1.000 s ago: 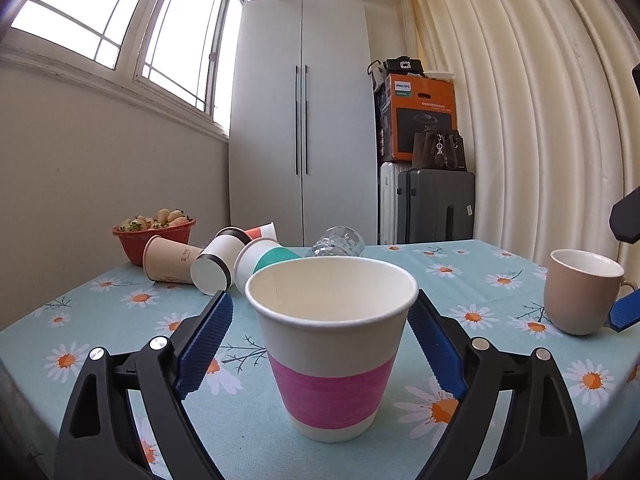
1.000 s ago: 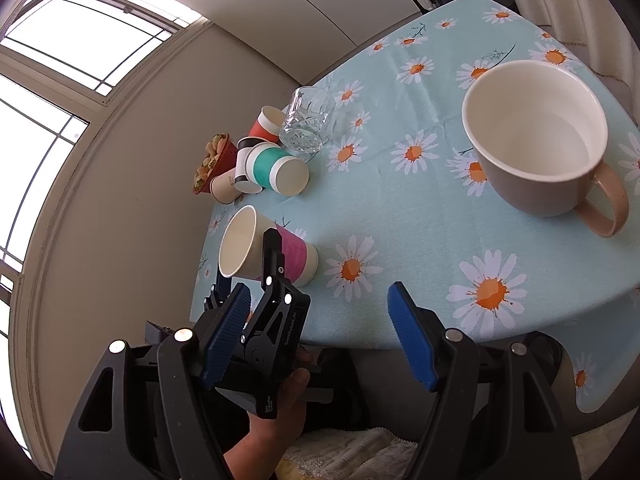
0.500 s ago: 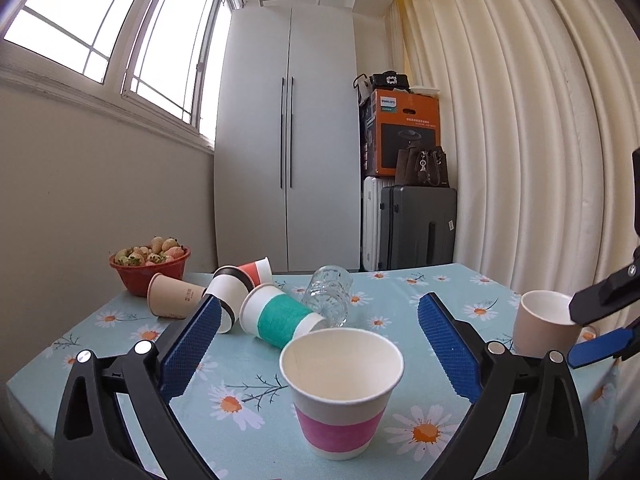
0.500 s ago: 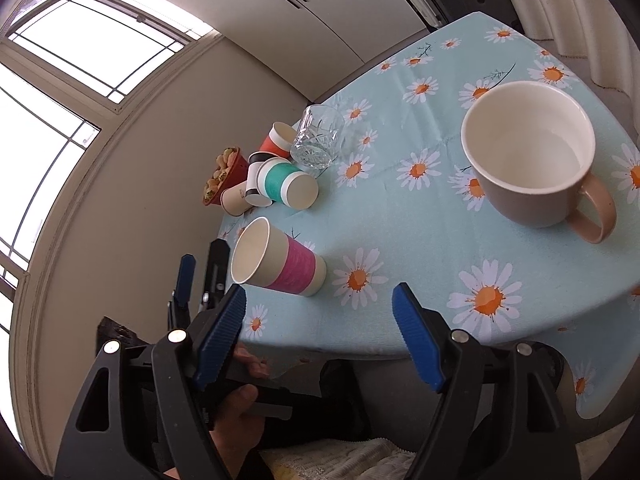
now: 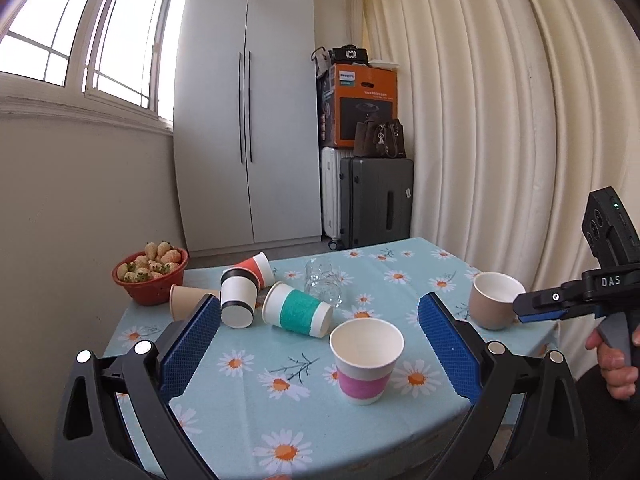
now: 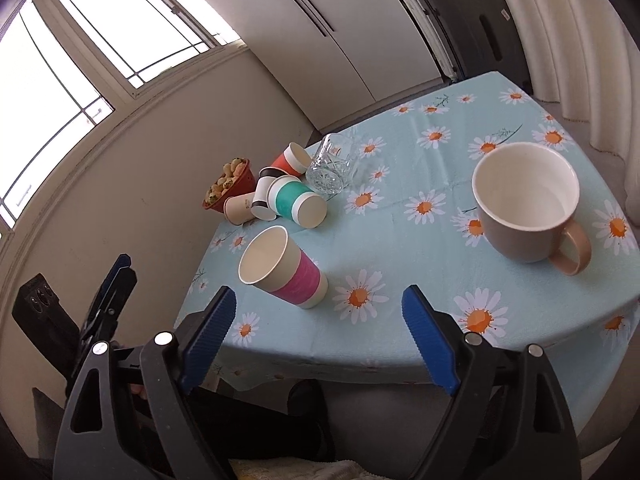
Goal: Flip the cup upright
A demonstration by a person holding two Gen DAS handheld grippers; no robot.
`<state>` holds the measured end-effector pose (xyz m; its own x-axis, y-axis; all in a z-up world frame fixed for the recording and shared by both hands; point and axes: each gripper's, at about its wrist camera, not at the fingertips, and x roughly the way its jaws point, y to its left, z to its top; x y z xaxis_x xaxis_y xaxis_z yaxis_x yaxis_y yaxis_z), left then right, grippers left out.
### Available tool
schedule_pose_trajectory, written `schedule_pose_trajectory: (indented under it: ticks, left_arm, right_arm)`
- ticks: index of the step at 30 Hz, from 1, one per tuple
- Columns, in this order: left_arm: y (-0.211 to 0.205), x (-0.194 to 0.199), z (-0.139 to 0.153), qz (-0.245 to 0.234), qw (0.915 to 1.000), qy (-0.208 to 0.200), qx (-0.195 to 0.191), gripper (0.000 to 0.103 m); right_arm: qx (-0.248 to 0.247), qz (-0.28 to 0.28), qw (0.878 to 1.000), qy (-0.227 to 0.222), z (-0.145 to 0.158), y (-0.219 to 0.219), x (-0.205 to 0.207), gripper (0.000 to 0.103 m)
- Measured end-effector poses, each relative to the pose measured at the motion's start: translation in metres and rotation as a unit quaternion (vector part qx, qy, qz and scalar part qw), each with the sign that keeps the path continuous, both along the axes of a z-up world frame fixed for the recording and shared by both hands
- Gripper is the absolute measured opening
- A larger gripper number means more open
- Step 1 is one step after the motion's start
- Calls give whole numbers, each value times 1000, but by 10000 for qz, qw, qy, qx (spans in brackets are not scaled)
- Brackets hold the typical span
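Note:
A pink-banded paper cup (image 5: 366, 360) stands upright near the table's front edge; it also shows in the right wrist view (image 6: 282, 272). My left gripper (image 5: 318, 346) is open and empty, held back above the front edge, apart from the cup. My right gripper (image 6: 318, 338) is open and empty off the table's front edge; it shows at the right of the left wrist view (image 5: 560, 306). A green-banded cup (image 5: 298, 314), a black-banded cup (image 5: 238, 300), an orange cup (image 5: 256, 266) and a tan cup (image 5: 188, 300) lie on their sides at the back left.
A clear glass (image 5: 324, 282) lies on its side behind the green cup. A beige mug (image 5: 494, 304) stands upright at the right. A red bowl of fruit (image 5: 150, 276) sits at the back left corner. The daisy tablecloth (image 5: 248, 400) covers the table.
My left gripper has let go of the pink-banded cup and pulled back and up, leaving it upright. My right gripper has also drawn back a little.

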<state>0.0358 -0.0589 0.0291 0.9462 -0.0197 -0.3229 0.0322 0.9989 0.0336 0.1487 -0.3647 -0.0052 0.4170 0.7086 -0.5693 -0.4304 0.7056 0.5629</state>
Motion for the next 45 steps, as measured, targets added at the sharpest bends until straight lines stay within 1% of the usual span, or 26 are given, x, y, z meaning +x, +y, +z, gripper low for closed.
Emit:
schedule_pose_trajectory:
  ticks: [3, 6, 9, 11, 16, 19, 22, 26, 30, 35, 39, 45]
  left_arm:
    - [16, -8, 0, -114, 9988, 360, -326, 96]
    - [27, -17, -1, -57, 9965, 647, -519, 96]
    - [37, -19, -6, -71, 9916, 1022, -788, 96]
    - [42, -22, -9, -131, 9899, 1121, -854, 96]
    - [47, -30, -16, -52, 9905, 1251, -574, 96]
    - [54, -27, -23, 19, 9846, 1552, -804, 96]
    - [57, -28, -26, 47, 9829, 1635, -849, 96]
    - [54, -28, -32, 33, 9795, 1837, -826, 96]
    - [51, -28, -36, 21, 9785, 1903, -796, 96]
    - [49, -26, -37, 32, 9783, 1929, -751, 96]
    - [44, -24, -38, 24, 9786, 1954, -643, 96]
    - [41, -23, -39, 56, 9783, 1978, -618, 96]
  right_arm:
    - [-187, -21, 9997, -178, 3, 6, -7, 84]
    - [-348, 8, 9993, -159, 0, 12, -11, 84]
    - [-421, 37, 9989, -199, 0, 14, -17, 84]
    - [-481, 68, 9985, -234, 1, 17, -22, 84]
    - [-759, 124, 9962, -409, 3, 22, -32, 84]
    - [-1019, 118, 9931, -573, 4, 26, -40, 84]
    - [-1375, 52, 9867, -866, 6, 32, -51, 84]
    - [-1695, 32, 9789, -1136, 7, 40, -63, 84]
    - [-1772, 35, 9768, -1204, 6, 43, -64, 84]
    - [-1750, 65, 9787, -1075, 1, 46, -59, 84]
    - [-1758, 66, 9785, -1080, 1, 45, -59, 84]
    - [-1755, 91, 9785, -1084, 2, 47, -60, 84]
